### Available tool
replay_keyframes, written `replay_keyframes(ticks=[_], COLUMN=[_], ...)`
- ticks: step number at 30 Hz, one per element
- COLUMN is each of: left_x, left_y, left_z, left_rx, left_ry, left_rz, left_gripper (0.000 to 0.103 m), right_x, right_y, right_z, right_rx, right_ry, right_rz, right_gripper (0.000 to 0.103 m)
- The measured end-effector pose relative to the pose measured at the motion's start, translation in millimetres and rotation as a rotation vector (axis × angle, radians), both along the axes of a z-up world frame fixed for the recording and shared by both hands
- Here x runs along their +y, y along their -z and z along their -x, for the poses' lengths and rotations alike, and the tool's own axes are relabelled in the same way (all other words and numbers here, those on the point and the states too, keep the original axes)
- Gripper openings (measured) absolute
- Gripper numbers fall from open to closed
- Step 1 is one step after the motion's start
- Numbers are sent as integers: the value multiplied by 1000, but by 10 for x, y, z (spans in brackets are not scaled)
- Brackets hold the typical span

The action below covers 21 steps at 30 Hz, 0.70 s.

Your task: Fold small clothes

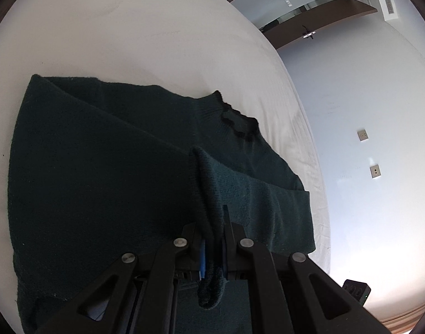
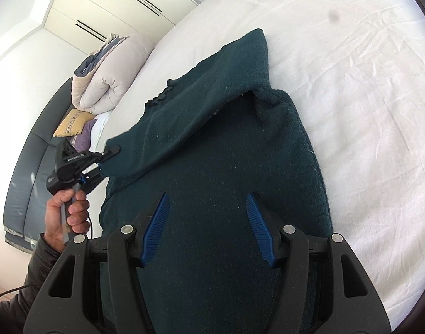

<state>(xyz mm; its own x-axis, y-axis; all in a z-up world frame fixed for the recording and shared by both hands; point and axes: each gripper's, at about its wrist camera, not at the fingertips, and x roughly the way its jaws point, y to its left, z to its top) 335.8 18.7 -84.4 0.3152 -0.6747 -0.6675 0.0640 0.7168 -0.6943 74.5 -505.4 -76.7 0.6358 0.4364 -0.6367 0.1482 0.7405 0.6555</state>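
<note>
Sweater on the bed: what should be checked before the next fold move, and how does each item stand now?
1. Left gripper shut on sleeve: ok.
2. Right gripper open, nothing between its pads: ok.
3. Sweater body flat on bed: ok.
4. Other sleeve already folded in: cannot tell.
5. Collar clear of the sleeve's path: ok.
6. Bottom hem straight: cannot tell, hidden by the grippers.

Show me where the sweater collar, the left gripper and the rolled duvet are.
sweater collar (image 1: 234, 119), left wrist view, ruffled edge.
left gripper (image 2: 112, 151), right wrist view, tips clamping the sleeve cuff.
rolled duvet (image 2: 106, 83), right wrist view, middle of roll.
</note>
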Motion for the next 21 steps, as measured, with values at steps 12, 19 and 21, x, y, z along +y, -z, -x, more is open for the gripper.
replay_keyframes(ticks=[12,19,21], left_x=[-18,122,169], left_y=[359,506,538], left_z=[-127,-115,-95], left_rx=[-4,-32,-49], left_ry=[-15,9,16], left_rz=[11,101,123], left_gripper=[11,12,12], right_x=[-742,-980,-1039], right_y=[-231,308,313], right_z=[-811,-1423,-1497], right_rx=[-49,71,56], right_ry=[20,46,61], right_rz=[-232,-401,-415], right_gripper=[57,56,56])
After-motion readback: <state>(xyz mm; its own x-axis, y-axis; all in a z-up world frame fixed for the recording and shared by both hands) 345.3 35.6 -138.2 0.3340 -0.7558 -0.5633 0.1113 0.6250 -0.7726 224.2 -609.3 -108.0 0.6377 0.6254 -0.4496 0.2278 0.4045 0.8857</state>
